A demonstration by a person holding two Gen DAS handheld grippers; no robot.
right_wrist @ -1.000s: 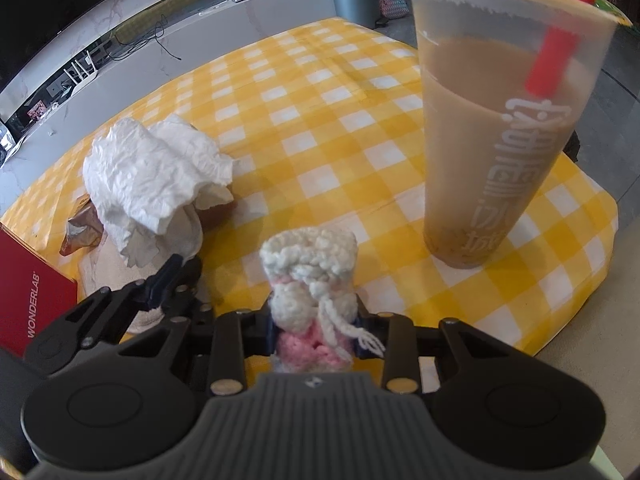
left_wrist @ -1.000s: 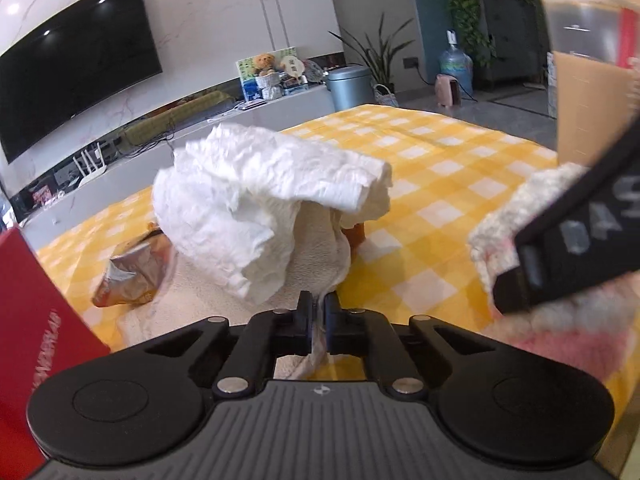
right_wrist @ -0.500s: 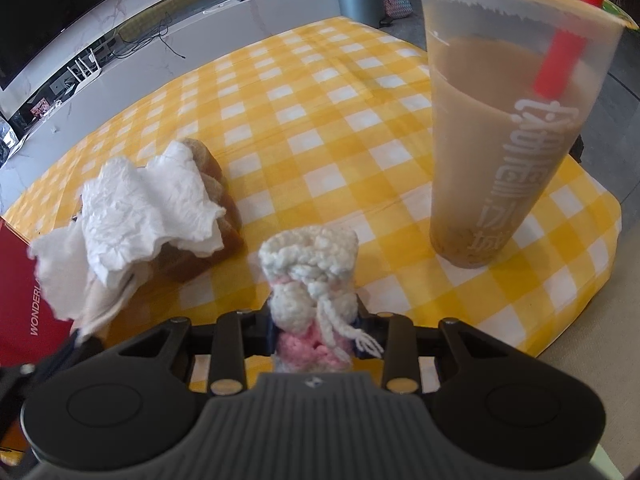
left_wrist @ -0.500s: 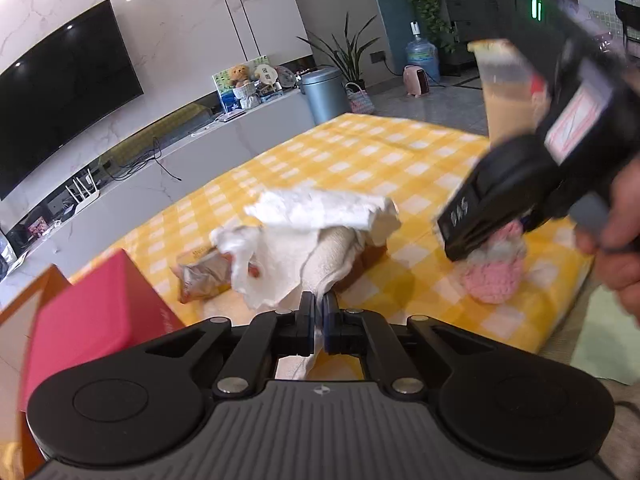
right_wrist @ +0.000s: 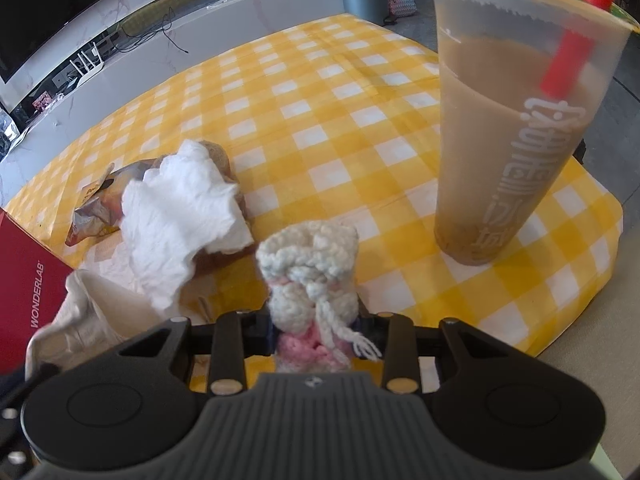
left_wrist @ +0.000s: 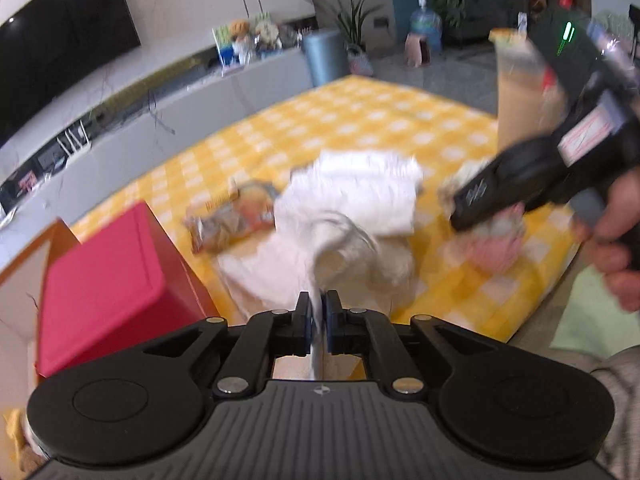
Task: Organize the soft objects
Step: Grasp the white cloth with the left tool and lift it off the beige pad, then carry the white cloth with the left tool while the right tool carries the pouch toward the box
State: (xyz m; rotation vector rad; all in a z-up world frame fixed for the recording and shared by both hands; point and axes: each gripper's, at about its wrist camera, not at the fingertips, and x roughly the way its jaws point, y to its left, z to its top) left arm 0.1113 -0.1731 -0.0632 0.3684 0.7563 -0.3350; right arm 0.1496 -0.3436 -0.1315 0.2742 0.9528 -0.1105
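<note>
My left gripper (left_wrist: 318,322) is shut on the edge of a cream cloth (left_wrist: 340,256) that trails down to the yellow checked table (left_wrist: 360,120). A crumpled white paper towel (left_wrist: 360,192) lies over the cloth; it also shows in the right wrist view (right_wrist: 176,216), partly covering a brown bun (right_wrist: 224,160). My right gripper (right_wrist: 314,328) is shut on a white-and-pink crocheted toy (right_wrist: 312,264), held at the table's front edge. In the left wrist view that gripper (left_wrist: 472,208) and the toy (left_wrist: 496,240) are at the right.
A tall milk tea cup (right_wrist: 512,128) with a red straw stands at the right. A snack wrapper (right_wrist: 96,200) lies left of the paper towel. A red box (left_wrist: 108,272) stands at the left, by the table's front edge.
My left gripper has pulled back and up, dragging the cream cloth toward me; the paper towel shifted with it. The right gripper holds the toy almost still.
</note>
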